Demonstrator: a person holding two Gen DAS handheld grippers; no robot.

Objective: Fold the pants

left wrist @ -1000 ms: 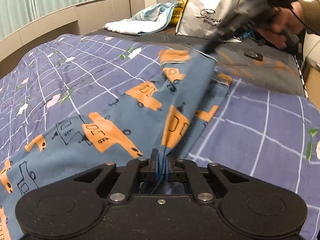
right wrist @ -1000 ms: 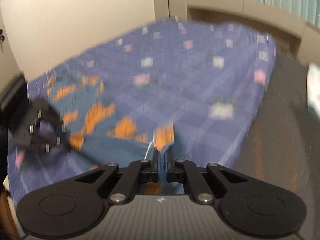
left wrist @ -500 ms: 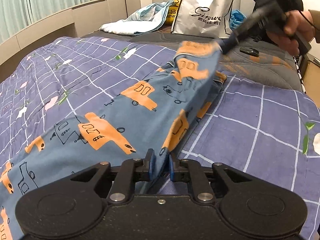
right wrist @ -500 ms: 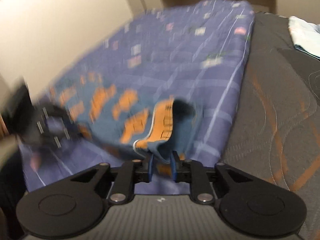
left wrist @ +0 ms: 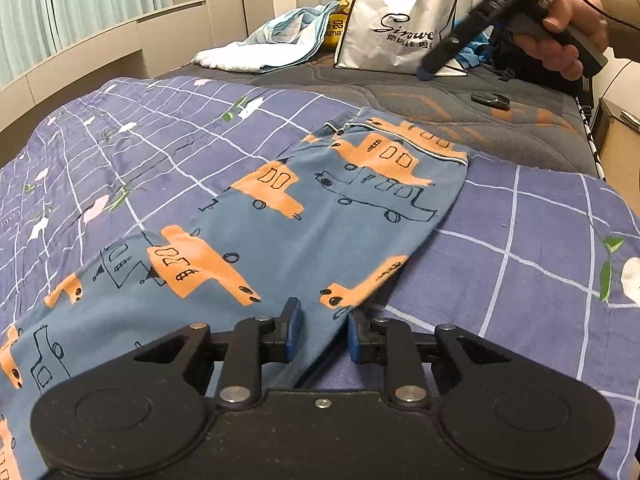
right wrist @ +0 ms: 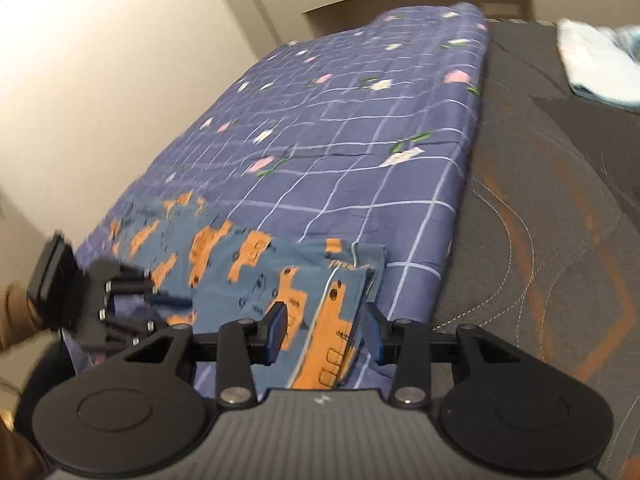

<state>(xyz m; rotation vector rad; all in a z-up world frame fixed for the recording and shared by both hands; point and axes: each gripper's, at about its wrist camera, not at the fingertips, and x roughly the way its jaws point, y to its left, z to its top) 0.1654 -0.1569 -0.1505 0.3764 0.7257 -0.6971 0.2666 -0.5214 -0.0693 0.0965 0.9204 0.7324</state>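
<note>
While the pants point(left wrist: 320, 208) lay flat on the checked purple quilt point(left wrist: 540, 240), blue with orange vehicles, one half already doubled over the other lengthwise, the step in hand read as letting go after that first fold. In the left wrist view the garment ran from about 8 o'clock up toward 1 o'clock, its piped end at the far side near the quilt's edge, its near edge passing between the jaws.

The left gripper point(left wrist: 320, 330) had just been opening its jaws; they stood a little apart, with the pants' folded edge lying loose between the blue pads and neither pad visibly pressing on it. The right gripper point(right wrist: 325, 330) had just been opening too, and wider: its jaws straddled the piped end of the pants, which lay slack between them, unheld. From the left wrist view that gripper hung in the air at 1 o'clock, held by a hand point(left wrist: 568, 32) clear above the bed.

Beyond the quilt lay the grey mattress point(left wrist: 500, 132), with a white shopping bag point(left wrist: 396, 20) and a pale cloth point(left wrist: 264, 44) at 12 o'clock.

Next, by my judgement, came the crosswise fold: both grippers would need to pinch one end through all layers and carry it over to the other, keeping the edges aligned.
</note>
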